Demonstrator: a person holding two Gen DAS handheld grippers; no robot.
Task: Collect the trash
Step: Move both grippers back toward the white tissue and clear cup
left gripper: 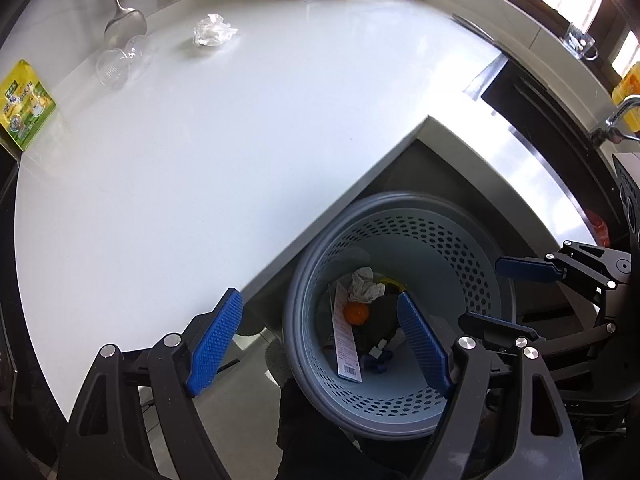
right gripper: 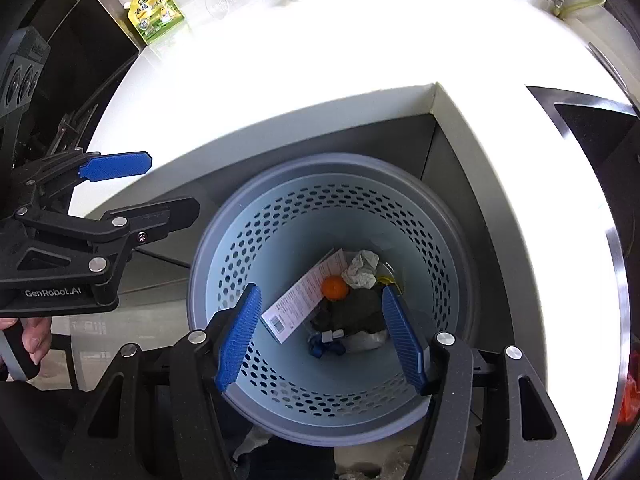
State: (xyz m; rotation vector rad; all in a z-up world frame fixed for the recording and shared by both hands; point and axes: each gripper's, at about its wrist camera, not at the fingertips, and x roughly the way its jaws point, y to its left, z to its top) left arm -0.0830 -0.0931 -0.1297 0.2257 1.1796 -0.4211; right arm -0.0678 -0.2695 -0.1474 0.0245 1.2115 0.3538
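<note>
Now both grippers, the left gripper (left gripper: 320, 344) and the right gripper (right gripper: 320, 336), hang wide open and empty over the perforated pale-blue plastic bin (right gripper: 452, 280); a drop looks finished. Next comes a reach for the crumpled white paper wad (left gripper: 214, 31), upper left of the left wrist view on the white countertop (left gripper: 240, 140), well apart from either set of jaws.

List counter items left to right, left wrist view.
Yellow packet → clear cup → ladle → crumpled tissue, all on the counter. Further right, below its edge, the bin.
</note>
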